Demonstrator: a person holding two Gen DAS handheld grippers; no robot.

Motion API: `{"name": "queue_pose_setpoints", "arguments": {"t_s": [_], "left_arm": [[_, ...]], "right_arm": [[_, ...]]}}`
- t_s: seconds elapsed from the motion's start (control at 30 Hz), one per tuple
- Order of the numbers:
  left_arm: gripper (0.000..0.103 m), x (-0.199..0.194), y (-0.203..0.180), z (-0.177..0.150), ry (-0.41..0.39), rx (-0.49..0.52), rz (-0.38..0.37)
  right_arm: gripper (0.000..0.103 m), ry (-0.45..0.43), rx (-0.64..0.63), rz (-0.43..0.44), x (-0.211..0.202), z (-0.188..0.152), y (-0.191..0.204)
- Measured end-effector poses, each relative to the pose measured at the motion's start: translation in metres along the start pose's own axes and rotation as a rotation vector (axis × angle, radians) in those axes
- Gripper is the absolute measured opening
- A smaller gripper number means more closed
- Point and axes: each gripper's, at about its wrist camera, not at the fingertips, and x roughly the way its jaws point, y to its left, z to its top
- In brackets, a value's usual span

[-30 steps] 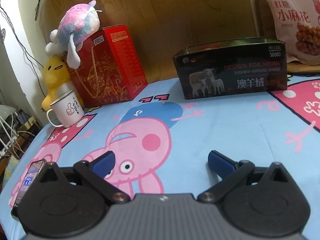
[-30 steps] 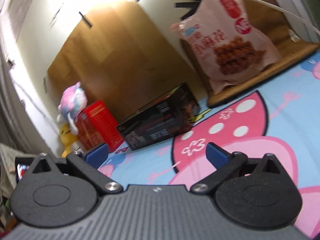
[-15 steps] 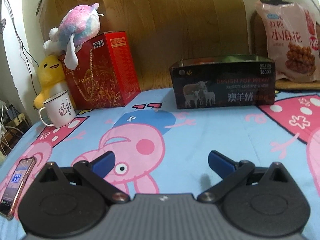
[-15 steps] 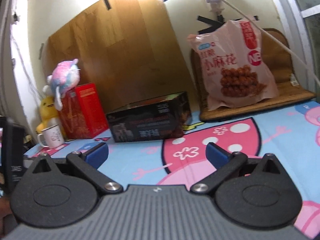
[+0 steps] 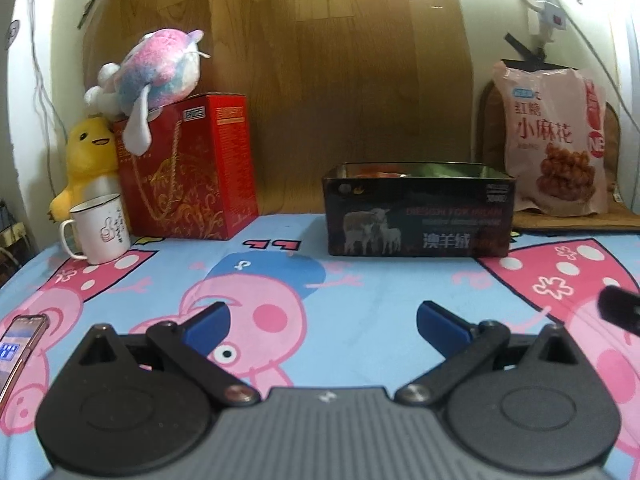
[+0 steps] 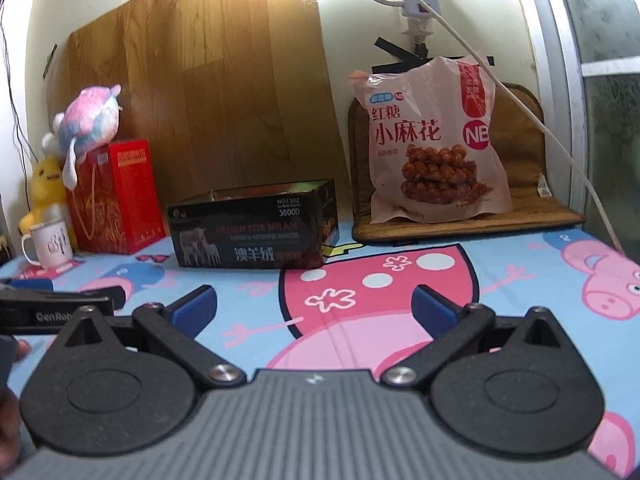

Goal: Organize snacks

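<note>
Both views had levelled since the earlier frames. The left gripper and right gripper hovered with jaws apart, empty, over the blue cartoon-pig cloth. Ahead of the right gripper, the pink plastic snack bag leaned against the cream wall; the open black tin box stood ahead-left.

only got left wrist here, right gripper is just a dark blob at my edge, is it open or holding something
observer: The right gripper is open, jaws wide apart, with nothing between them.
operator: is the black tin touching the mat under the snack bag
observer: No. The black tin and the brown mat stand apart, with a strip of cartoon cloth showing between them.
operator: whats past the bag on the right
observer: The mat runs on past the snack bag to a white window frame.
</note>
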Motion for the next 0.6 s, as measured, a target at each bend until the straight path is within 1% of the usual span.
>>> {"name": "queue_pose_setpoints", "arguments": {"t_s": [0.07, 0.17, 0.23, 0.33, 0.4, 0.5, 0.6], "left_arm": [[0.103, -0.001, -0.004, -0.001, 0.01, 0.024, 0.003], [0.103, -0.002, -0.011, -0.003, 0.026, 0.061, 0.041], [0.103, -0.003, -0.011, -0.003, 0.042, 0.047, 0.045], [0.103, -0.003, -0.005, -0.002, 0.088, 0.001, 0.008], [0.103, -0.006, -0.003, -0.002, 0.113, -0.017, 0.002], [0.103, -0.012, 0.0, -0.001, 0.132, -0.026, 0.003], [0.103, -0.023, 0.002, 0.001, 0.129, -0.019, 0.02]], "right_arm": [[0.103, 0.007, -0.017, -0.013, 0.002, 0.0, 0.003], [0.103, 0.014, -0.043, -0.02, 0.003, -0.001, 0.007], [0.103, 0.017, -0.048, -0.022, 0.004, -0.001, 0.008], [0.103, 0.02, -0.044, -0.021, 0.004, -0.001, 0.008], [0.103, 0.022, -0.037, -0.022, 0.005, -0.001, 0.007], [0.103, 0.045, -0.013, -0.014, 0.003, -0.003, 0.006], [0.103, 0.033, 0.02, -0.026, -0.011, -0.007, 0.005]]}}
